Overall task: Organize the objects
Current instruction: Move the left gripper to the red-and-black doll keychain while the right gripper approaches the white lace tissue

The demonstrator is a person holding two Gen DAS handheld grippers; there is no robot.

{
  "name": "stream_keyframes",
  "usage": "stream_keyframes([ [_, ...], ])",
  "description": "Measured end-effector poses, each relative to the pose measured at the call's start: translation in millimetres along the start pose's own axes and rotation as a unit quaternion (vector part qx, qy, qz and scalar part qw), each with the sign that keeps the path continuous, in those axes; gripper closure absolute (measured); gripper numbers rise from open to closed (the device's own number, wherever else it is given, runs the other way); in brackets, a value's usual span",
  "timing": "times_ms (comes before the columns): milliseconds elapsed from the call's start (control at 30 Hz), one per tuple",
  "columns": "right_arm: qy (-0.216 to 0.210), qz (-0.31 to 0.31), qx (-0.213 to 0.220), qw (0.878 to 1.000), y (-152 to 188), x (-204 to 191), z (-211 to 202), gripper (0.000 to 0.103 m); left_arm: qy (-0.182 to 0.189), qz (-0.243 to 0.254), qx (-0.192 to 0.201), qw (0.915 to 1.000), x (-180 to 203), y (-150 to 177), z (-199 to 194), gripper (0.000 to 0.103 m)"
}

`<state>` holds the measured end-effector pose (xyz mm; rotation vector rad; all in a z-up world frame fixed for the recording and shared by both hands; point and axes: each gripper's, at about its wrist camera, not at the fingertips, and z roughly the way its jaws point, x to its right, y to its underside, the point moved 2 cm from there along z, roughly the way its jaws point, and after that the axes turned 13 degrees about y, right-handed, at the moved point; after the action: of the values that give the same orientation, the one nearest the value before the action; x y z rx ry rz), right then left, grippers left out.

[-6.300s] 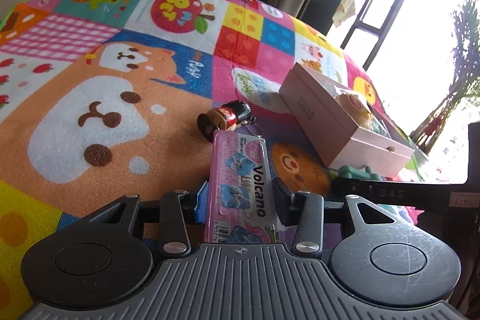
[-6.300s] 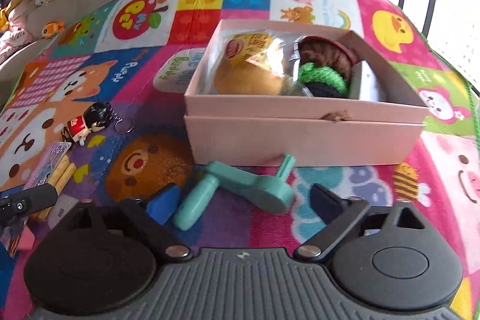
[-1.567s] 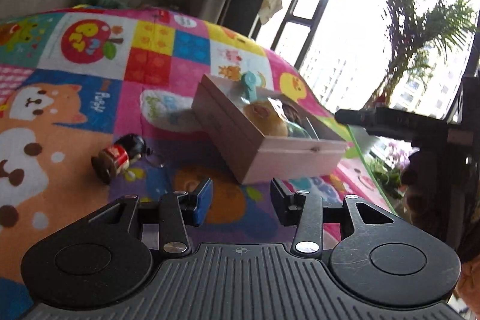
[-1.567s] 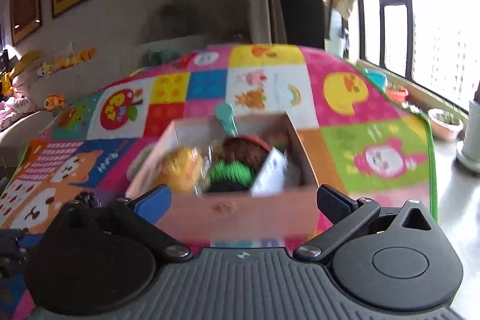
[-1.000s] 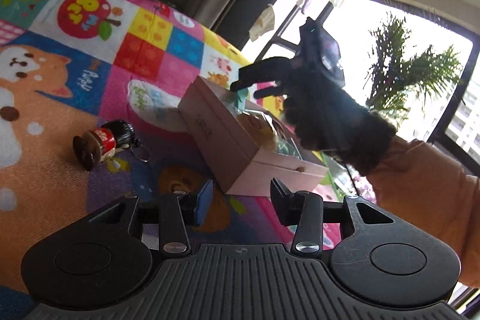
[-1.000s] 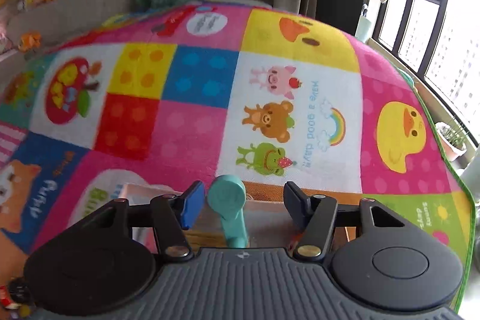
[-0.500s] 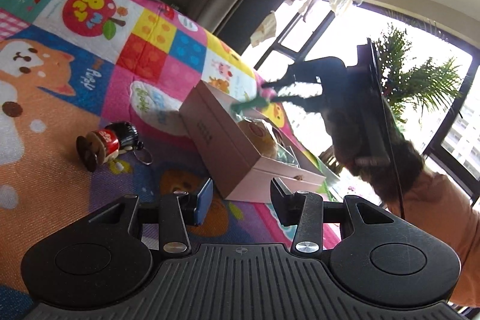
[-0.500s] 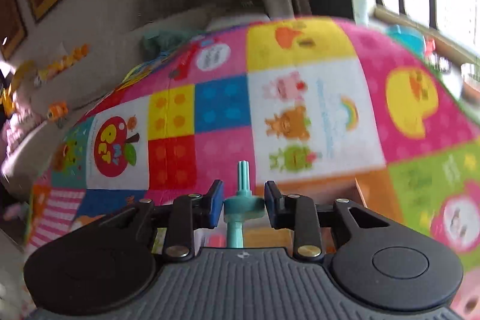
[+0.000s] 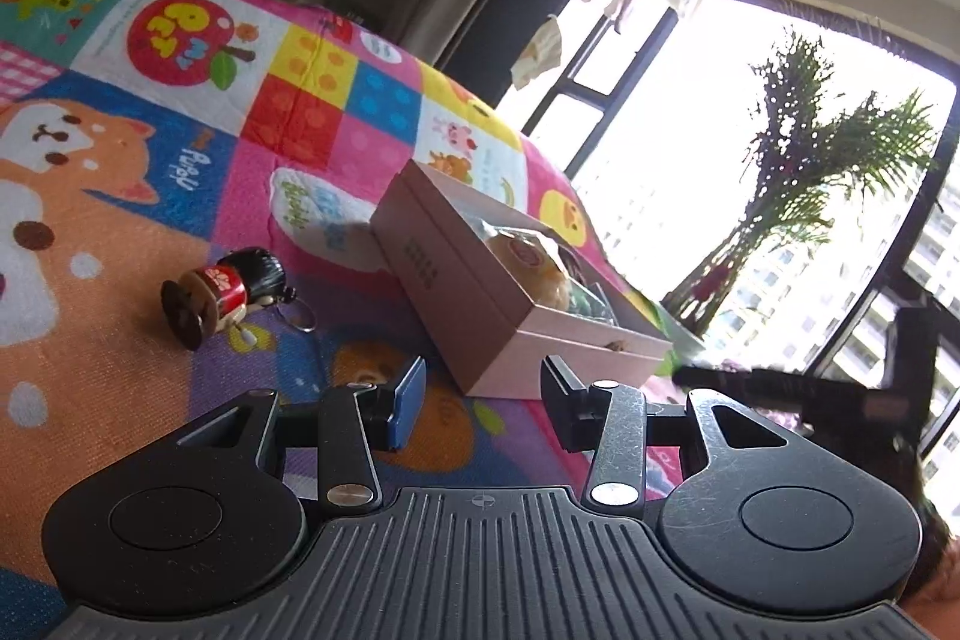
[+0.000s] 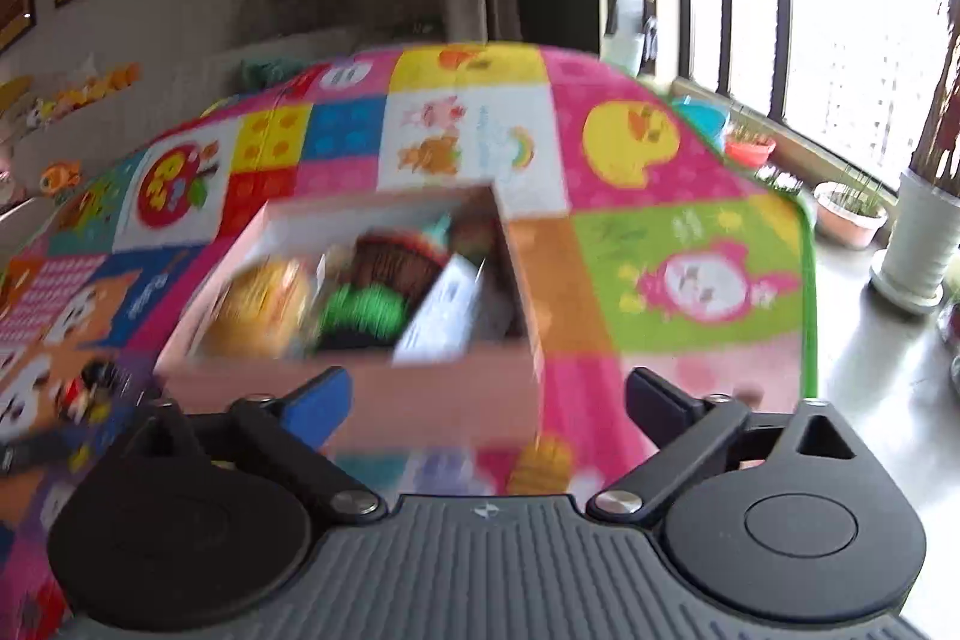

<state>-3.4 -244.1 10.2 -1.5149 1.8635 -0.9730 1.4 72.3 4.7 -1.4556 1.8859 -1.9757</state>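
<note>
One pink box [image 9: 474, 316], one doll keychain [image 9: 222, 289], one play mat [image 9: 180, 148], two potted plants [image 10: 918, 244].

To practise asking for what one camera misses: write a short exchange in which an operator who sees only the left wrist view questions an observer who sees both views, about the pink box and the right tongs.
Operator: Are the right tongs carrying anything?
Observer: No. They stand wide open, have just been opening, and nothing is between them.
Operator: I see a bun in the pink box. What lies beside it?
Observer: A bright green bundle sits right next to it.
Operator: And at the other end from the bun?
Observer: A white packet leans there, tilted; the picture is too blurred to read it.
</note>
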Motion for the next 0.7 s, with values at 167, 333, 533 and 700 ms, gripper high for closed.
stream_keyframes([
  [167,-0.030,0.010,-0.030,0.999,39,-11,-2,0.000,-0.036,0.062,-0.050,0.9962,27,6,4,0.056],
  [333,-0.026,-0.004,-0.040,0.999,44,-16,5,0.000,-0.033,0.164,-0.115,0.9793,71,18,5,0.056],
  [533,-0.036,0.010,-0.050,0.998,45,-11,10,0.000,-0.007,0.202,-0.186,0.9615,94,39,15,0.056],
  [700,-0.139,0.010,0.000,0.990,46,-7,-17,0.000,-0.091,0.168,-0.144,0.9711,70,9,16,0.054],
])
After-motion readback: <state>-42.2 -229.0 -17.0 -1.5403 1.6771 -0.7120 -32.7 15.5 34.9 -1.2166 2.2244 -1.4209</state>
